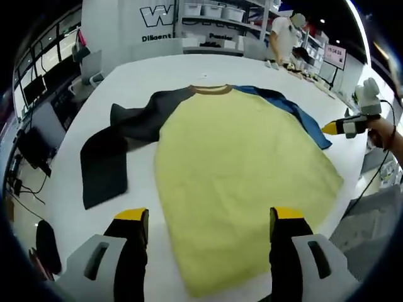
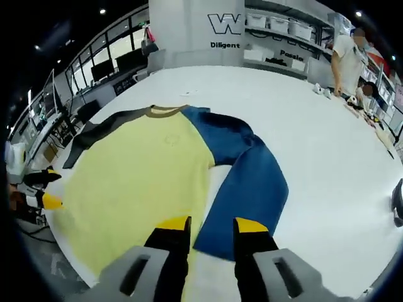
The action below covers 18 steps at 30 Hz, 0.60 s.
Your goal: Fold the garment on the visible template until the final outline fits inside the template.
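The right gripper [image 2: 211, 234] holds its jaws narrowly apart and empty, directly above the cuff end of the blue sleeve [image 2: 249, 182]. That sleeve's long axis runs from the jaws toward 12 o'clock, up to the collar. The left gripper [image 1: 210, 228] hovers with jaws wide and empty over the hem of the yellow shirt [image 1: 239, 170], spread flat on the white bench [image 1: 151, 78]; the dark sleeve [image 1: 104, 167] lies at 10 o'clock. The right gripper appears nearer a sleeve fold.
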{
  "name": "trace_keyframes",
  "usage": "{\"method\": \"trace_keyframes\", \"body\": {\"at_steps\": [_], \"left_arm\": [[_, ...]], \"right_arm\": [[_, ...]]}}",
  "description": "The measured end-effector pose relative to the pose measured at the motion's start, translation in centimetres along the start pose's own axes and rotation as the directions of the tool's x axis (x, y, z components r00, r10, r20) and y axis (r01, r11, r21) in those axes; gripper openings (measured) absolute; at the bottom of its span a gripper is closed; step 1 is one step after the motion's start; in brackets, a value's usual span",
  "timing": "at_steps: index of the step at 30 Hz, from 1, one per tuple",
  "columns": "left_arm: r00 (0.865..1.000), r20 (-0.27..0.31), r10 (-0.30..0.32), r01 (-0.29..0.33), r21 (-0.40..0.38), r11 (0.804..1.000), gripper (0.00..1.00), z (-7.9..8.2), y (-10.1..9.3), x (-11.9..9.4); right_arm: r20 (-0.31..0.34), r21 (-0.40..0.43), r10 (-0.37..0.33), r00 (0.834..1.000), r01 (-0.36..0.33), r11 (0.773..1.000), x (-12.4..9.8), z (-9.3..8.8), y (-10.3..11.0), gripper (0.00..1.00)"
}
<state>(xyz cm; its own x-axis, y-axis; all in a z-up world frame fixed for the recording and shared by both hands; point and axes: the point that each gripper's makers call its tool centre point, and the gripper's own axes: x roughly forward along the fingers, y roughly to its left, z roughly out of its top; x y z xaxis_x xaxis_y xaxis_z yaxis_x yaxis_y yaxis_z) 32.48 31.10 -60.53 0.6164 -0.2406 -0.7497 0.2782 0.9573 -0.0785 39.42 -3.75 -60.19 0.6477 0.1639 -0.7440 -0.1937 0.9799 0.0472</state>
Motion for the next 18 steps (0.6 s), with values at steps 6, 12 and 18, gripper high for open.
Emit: {"method": "trace_keyframes", "body": {"at_steps": [6, 12, 18], "left_arm": [[1.0, 0.006, 0.005, -0.005, 0.035, 0.999, 0.91, 0.3, -0.2, -0.3], [1.0, 0.018, -0.017, 0.017, 0.014, 1.0, 0.97, 0.6, -0.8, -0.4], [0.999, 0.013, -0.036, 0.035, 0.007, 0.999, 0.99, 0.6, -1.2, -0.7]], "right_arm": [[-0.002, 0.015, -0.033, 0.999, 0.033, 0.999, 1.9, 0.8, -1.3, 0.18], [-0.016, 0.007, -0.041, 0.999, 0.041, 0.999, 2.8, 0.8, -1.2, 0.2], [-0.062, -0.002, -0.033, 0.998, 0.033, 0.999, 3.4, -0.5, -0.7, 0.19]]}}
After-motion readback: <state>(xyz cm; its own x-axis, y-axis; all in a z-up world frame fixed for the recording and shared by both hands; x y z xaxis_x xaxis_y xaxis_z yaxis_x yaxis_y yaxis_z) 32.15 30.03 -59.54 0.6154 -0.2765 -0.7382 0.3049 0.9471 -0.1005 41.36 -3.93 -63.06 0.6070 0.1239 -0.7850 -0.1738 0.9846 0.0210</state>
